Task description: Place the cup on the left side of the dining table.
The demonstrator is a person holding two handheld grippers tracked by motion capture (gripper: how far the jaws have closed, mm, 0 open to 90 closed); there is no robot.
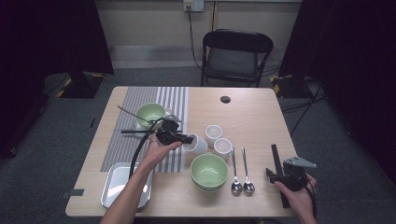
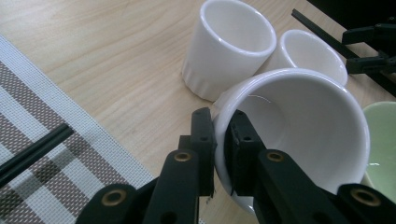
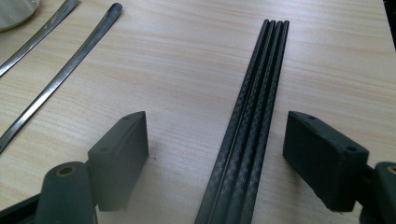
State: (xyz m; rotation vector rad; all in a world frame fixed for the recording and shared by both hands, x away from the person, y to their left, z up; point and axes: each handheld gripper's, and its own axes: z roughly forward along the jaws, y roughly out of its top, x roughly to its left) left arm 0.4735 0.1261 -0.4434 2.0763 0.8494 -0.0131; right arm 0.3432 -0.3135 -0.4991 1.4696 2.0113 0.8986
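Item: white cup (image 2: pixel 299 135), tilted, beside two upright white cups (image 1: pixel 218 140) at mid-worktop (image 1: pixel 243 107).
Step, as judged: lifting the cup for placing; next, carry it clear of its neighbours and set it upright.
Left gripper (image 1: pixel 187 139): fingers (image 2: pixel 240 149) narrow, pinching the cup's rim.
Right gripper (image 3: pixel 219 154): fingers wide, empty, astride black chopsticks (image 3: pixel 254 121).

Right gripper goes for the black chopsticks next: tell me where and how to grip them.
Grip the black chopsticks across the bundle, at mid-length, coming straight down from above. They lie flat and packed side by side, already between the open right gripper.
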